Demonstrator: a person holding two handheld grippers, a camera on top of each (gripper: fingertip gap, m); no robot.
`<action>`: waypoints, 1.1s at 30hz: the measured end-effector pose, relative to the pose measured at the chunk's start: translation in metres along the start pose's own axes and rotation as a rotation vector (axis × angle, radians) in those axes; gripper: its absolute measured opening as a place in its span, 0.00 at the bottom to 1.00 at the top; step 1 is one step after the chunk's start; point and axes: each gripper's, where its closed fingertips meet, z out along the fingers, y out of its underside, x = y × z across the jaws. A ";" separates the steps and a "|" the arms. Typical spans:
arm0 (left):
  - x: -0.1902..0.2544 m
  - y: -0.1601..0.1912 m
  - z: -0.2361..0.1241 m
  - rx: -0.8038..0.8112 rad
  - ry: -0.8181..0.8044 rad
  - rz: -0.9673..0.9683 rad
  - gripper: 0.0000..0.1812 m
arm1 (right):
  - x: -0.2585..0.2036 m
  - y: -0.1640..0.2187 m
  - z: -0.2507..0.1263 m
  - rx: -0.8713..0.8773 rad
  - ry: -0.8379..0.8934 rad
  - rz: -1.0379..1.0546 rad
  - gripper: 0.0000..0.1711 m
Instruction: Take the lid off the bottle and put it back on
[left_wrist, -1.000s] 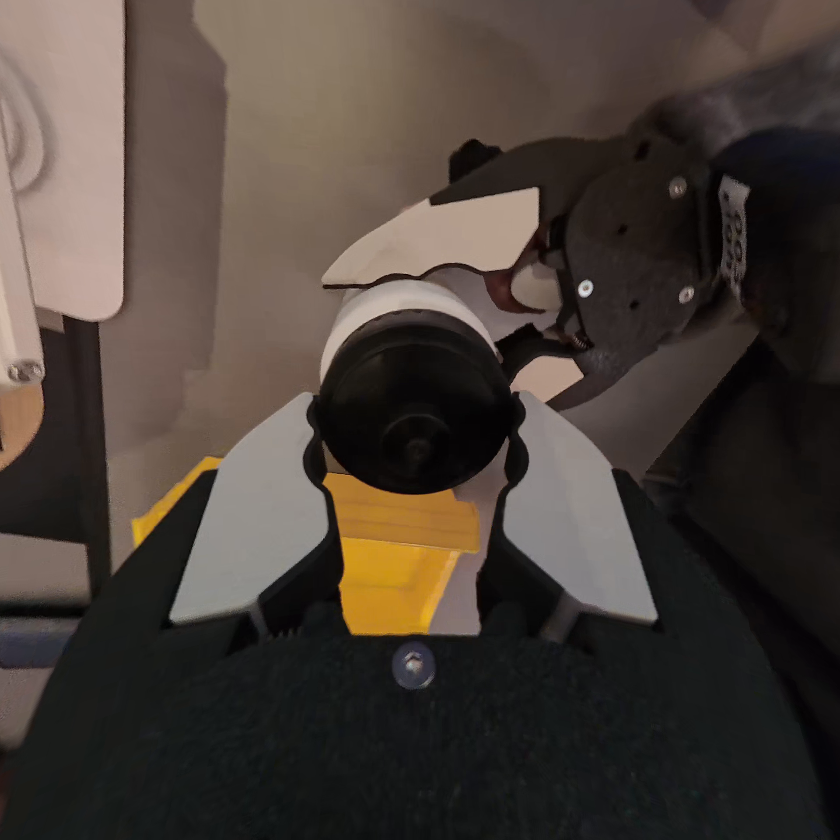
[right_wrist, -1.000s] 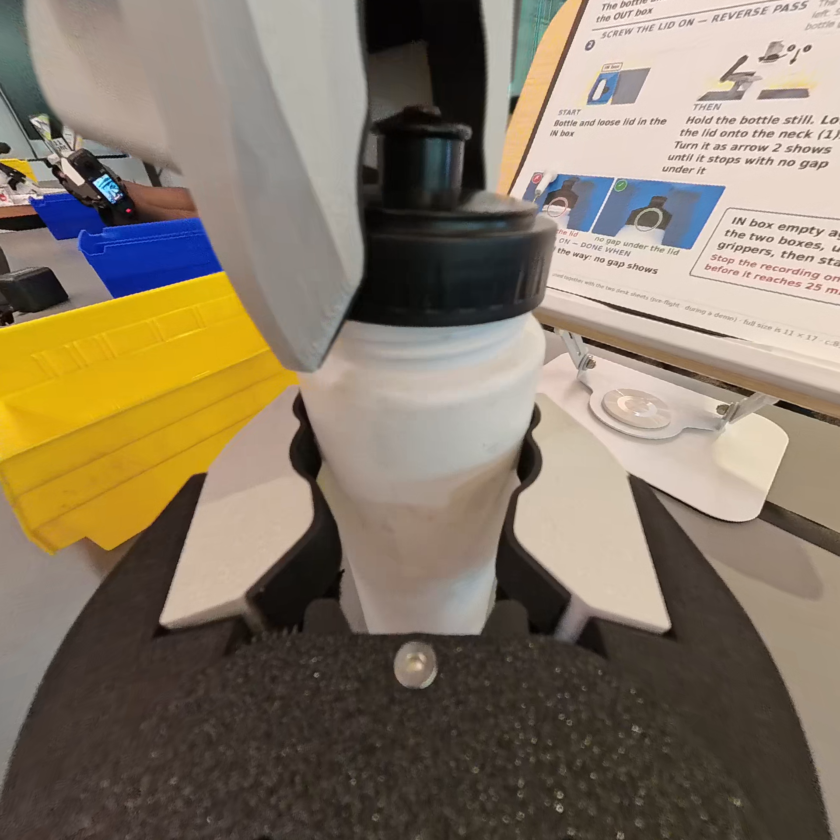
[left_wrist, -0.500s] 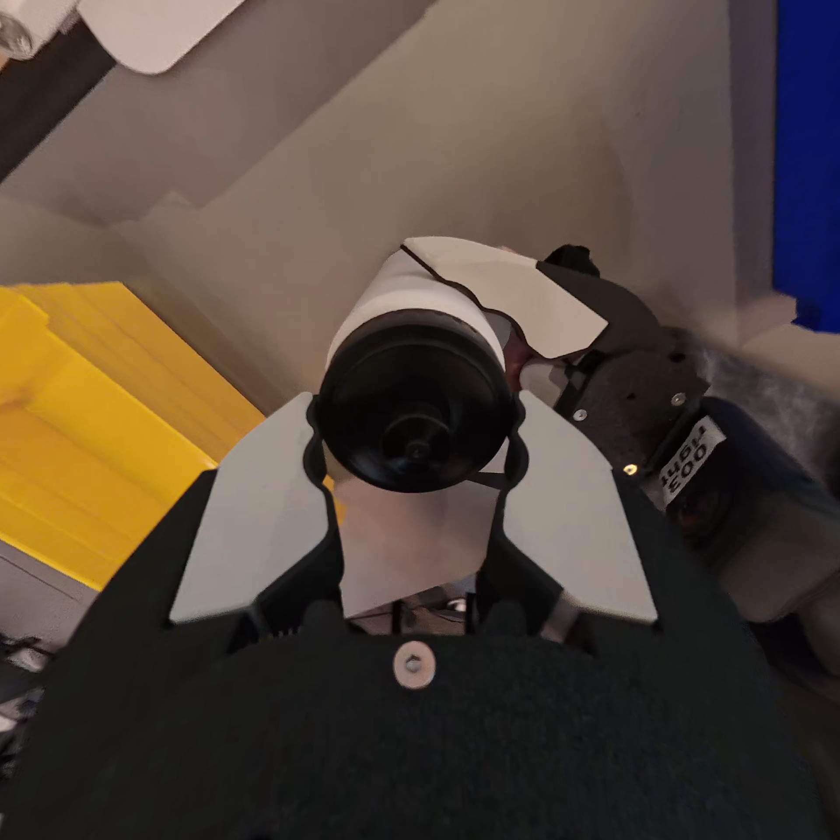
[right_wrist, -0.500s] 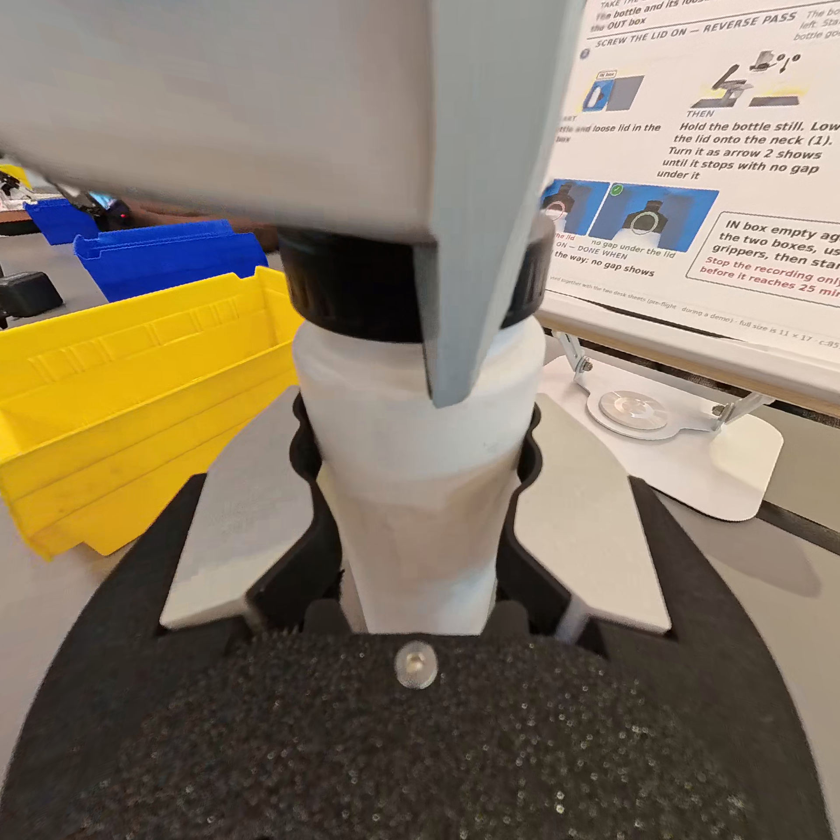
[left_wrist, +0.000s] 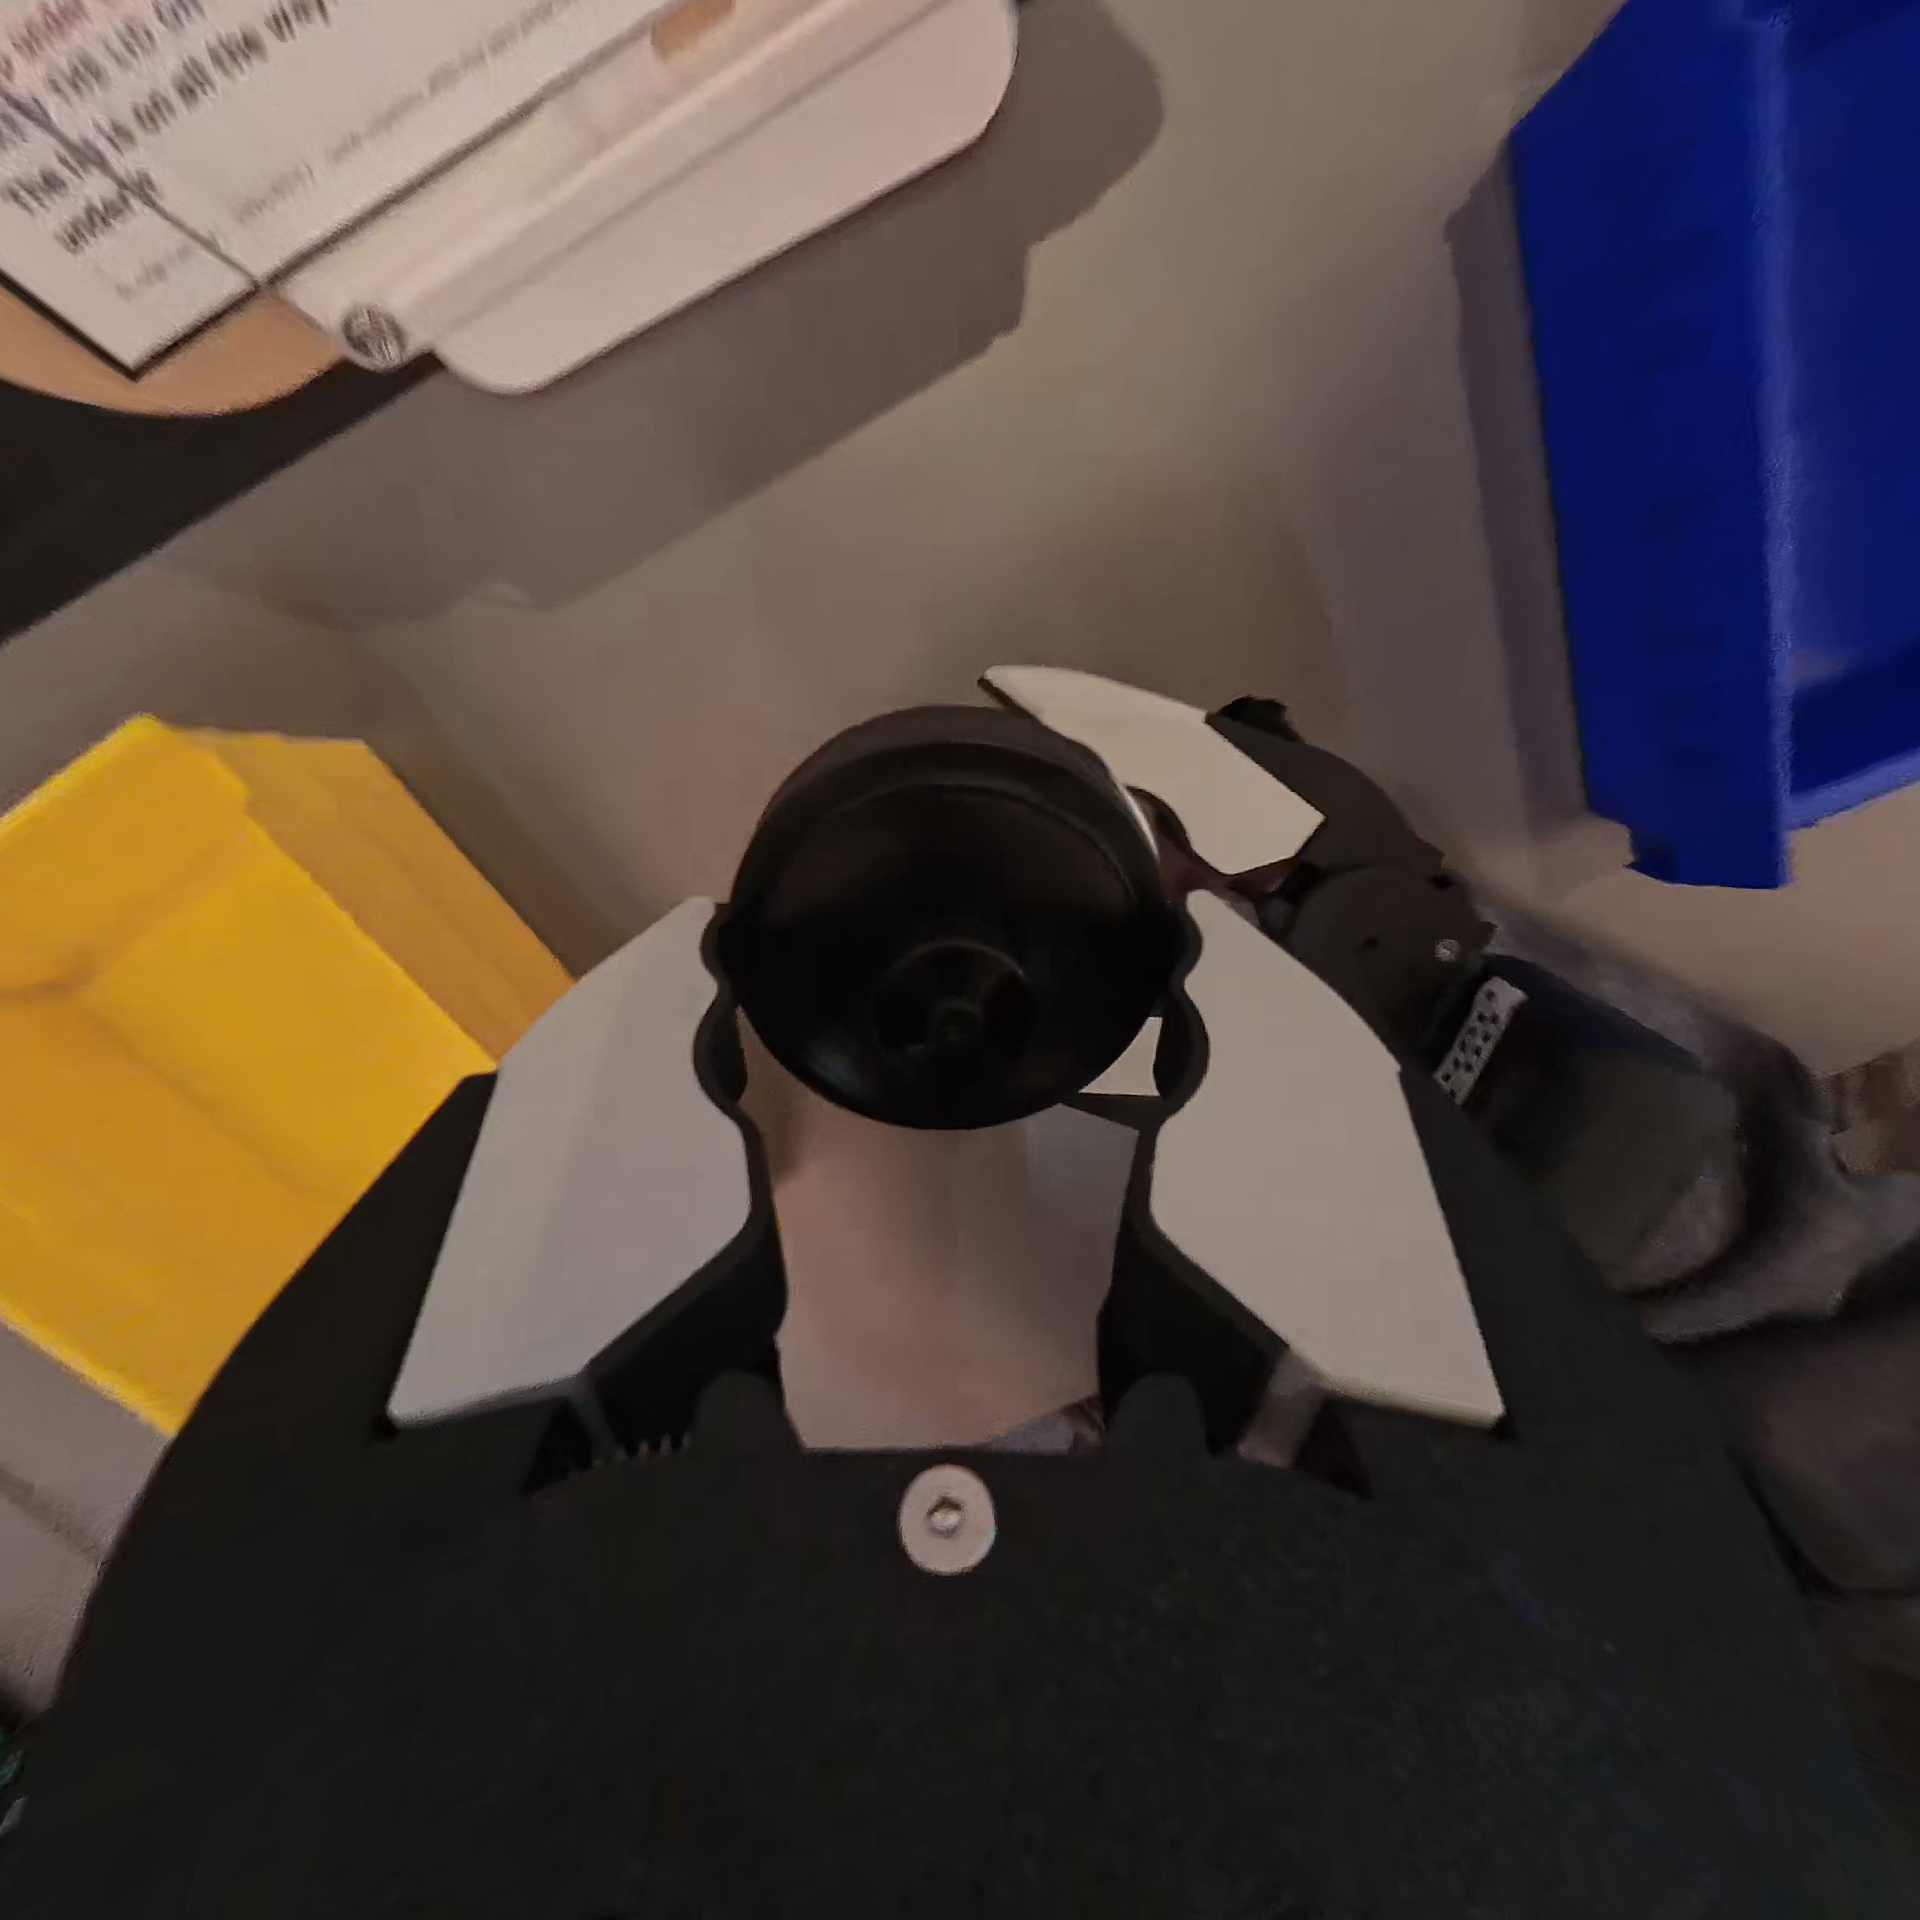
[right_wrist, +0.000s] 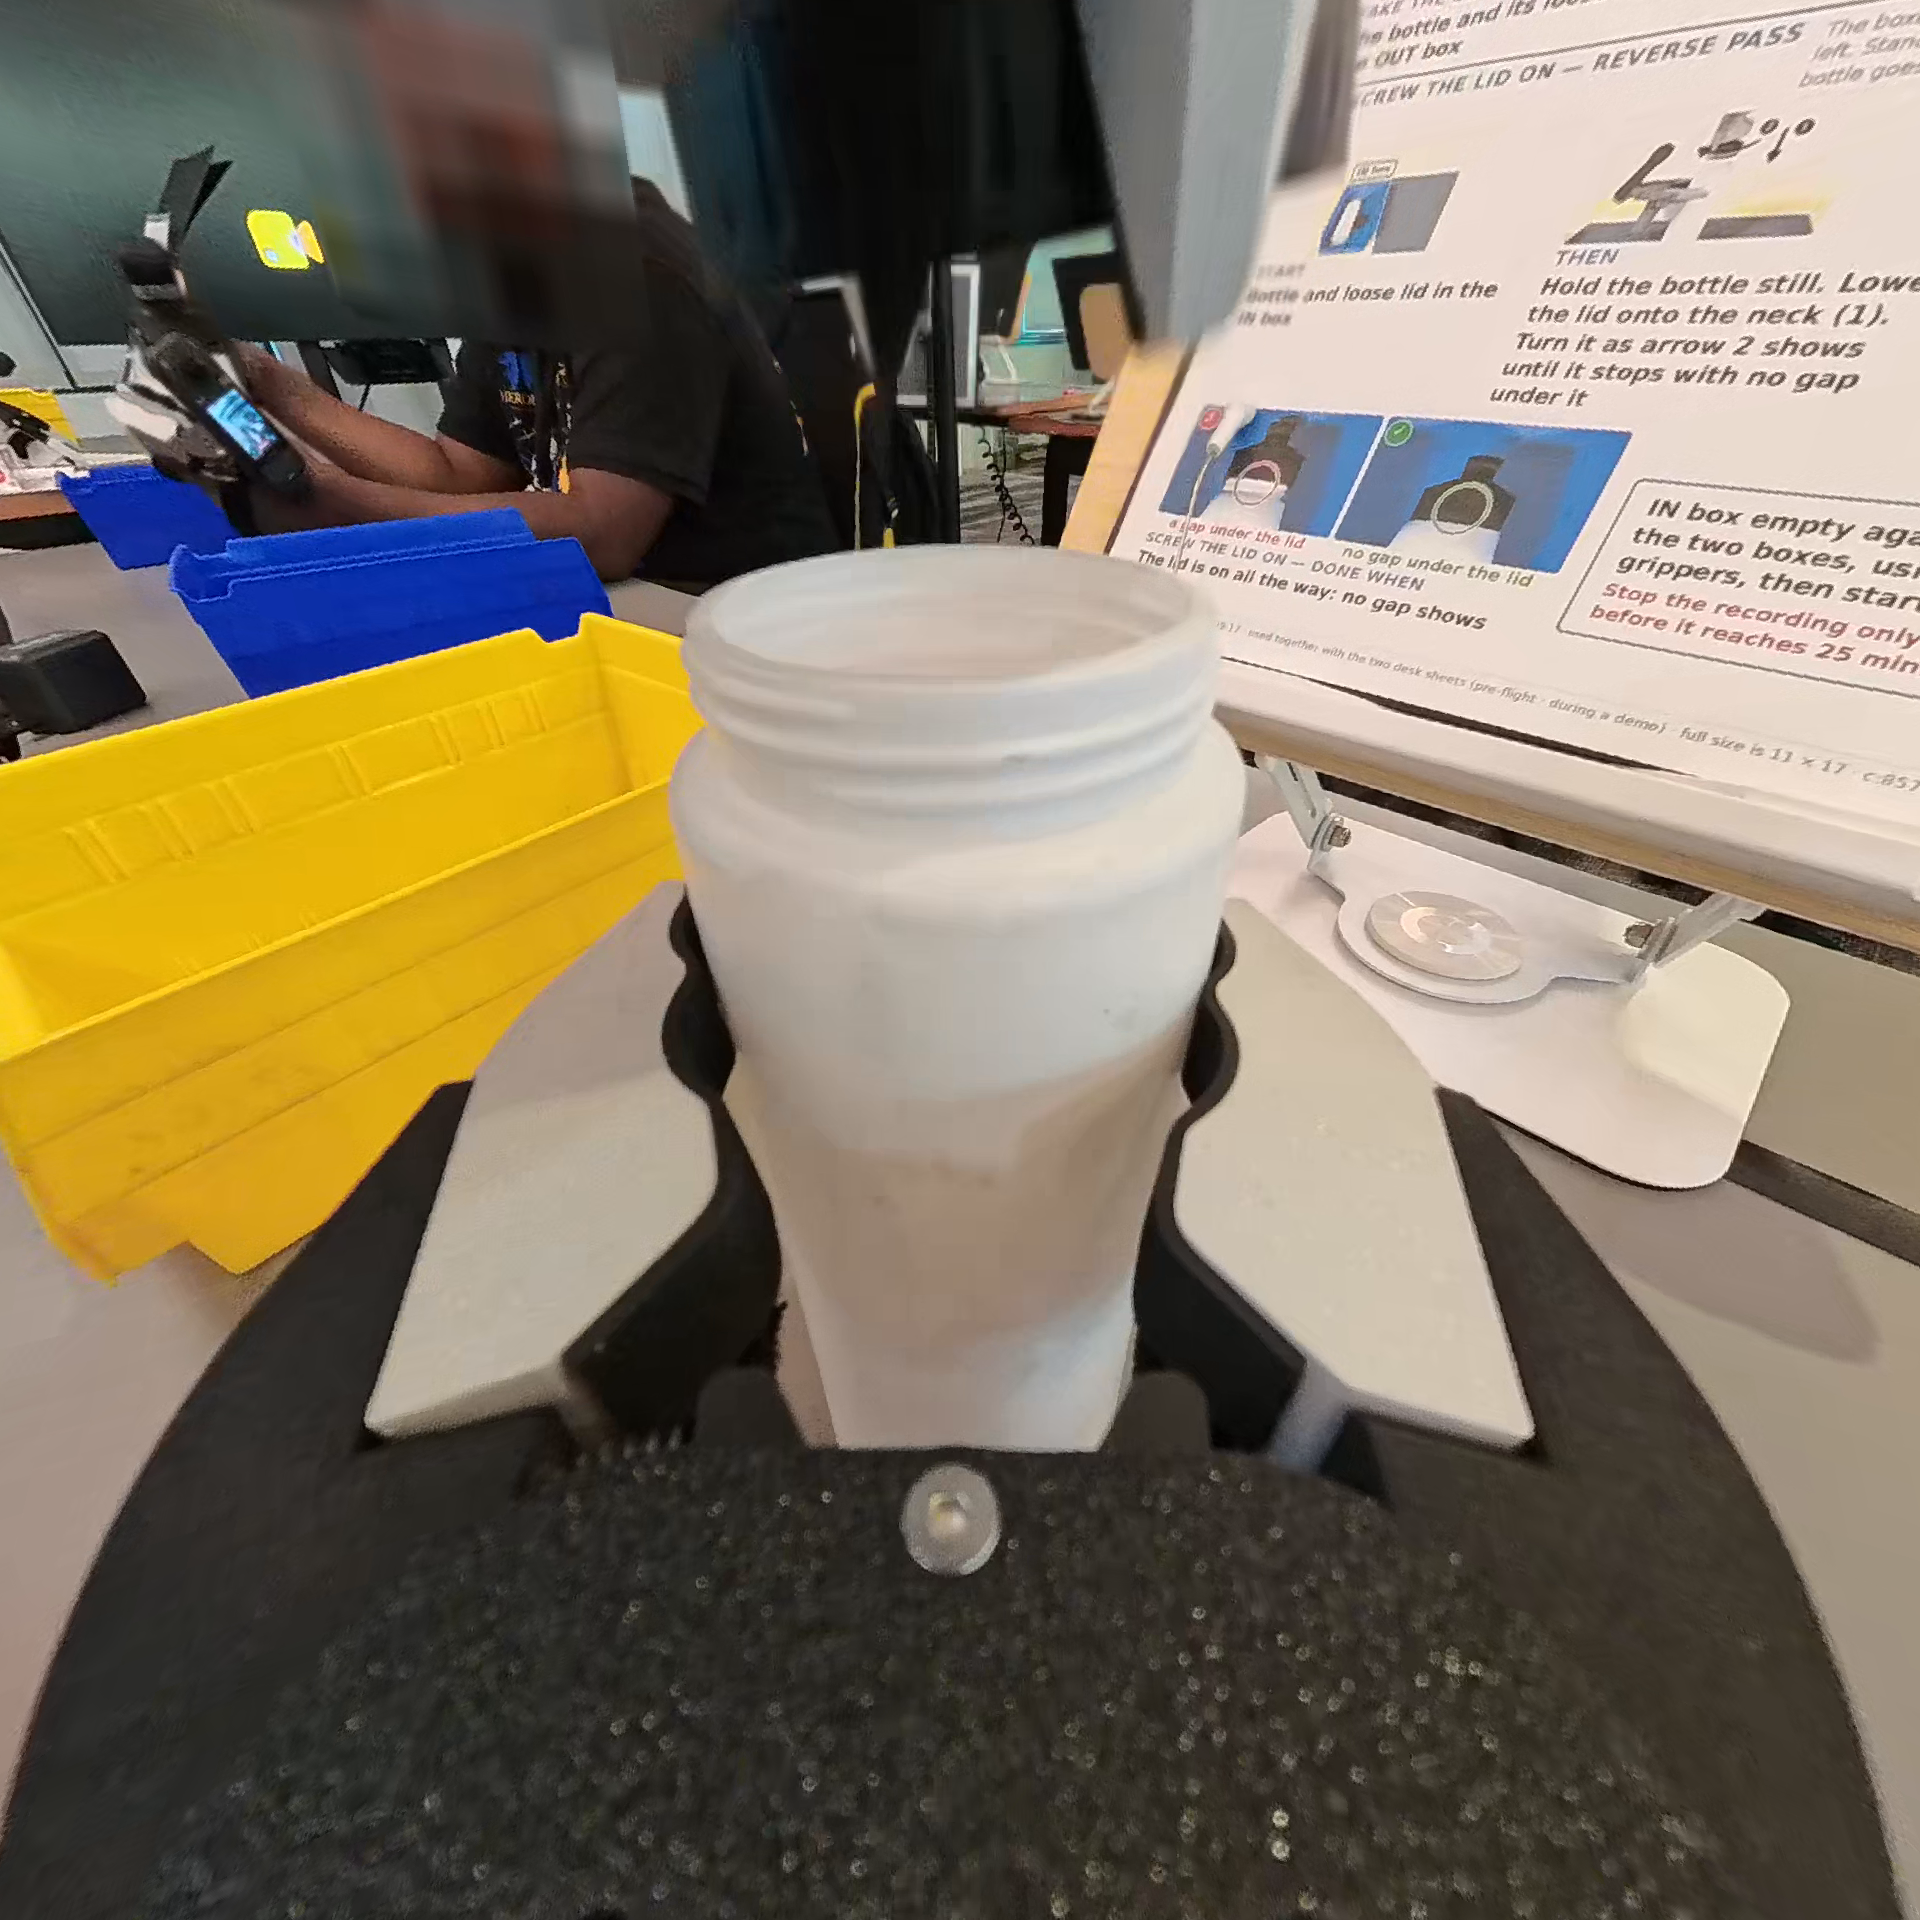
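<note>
My right gripper (right_wrist: 956, 956) is shut on the body of a white plastic bottle (right_wrist: 956, 1039) and holds it upright. The bottle's threaded neck (right_wrist: 945, 665) is bare and open. My left gripper (left_wrist: 951, 935) is shut on the black lid (left_wrist: 945, 894), seen from above, with its spout facing the camera. The lid hides the bottle in the left wrist view; only the right gripper's white finger (left_wrist: 1153, 769) shows beside it. In the right wrist view a blurred grey finger (right_wrist: 1195, 156) of the left gripper is high above the neck.
A yellow bin (right_wrist: 260, 883) stands left of the bottle, with blue bins (right_wrist: 384, 592) behind it. An instruction sheet (right_wrist: 1662, 416) rests on a white stand (right_wrist: 1621, 1060) at the right. A seated person (right_wrist: 644, 416) is in the background.
The lid was on the bottle with the left gripper around it. The left gripper rotated, then rose with the lid; the bottle's neck is now uncovered. The right gripper kept still.
</note>
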 end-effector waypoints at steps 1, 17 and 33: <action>-0.003 -0.003 -0.007 0.065 0.025 -0.012 0.43 | 0.000 0.000 0.000 0.000 -0.002 0.000 0.51; -0.046 0.095 0.049 1.203 -0.042 -0.329 0.43 | 0.018 -0.001 -0.007 0.037 -0.049 -0.002 0.51; -0.038 0.094 0.069 1.213 -0.020 -0.239 0.43 | 0.028 -0.062 -0.046 0.070 0.019 0.057 0.51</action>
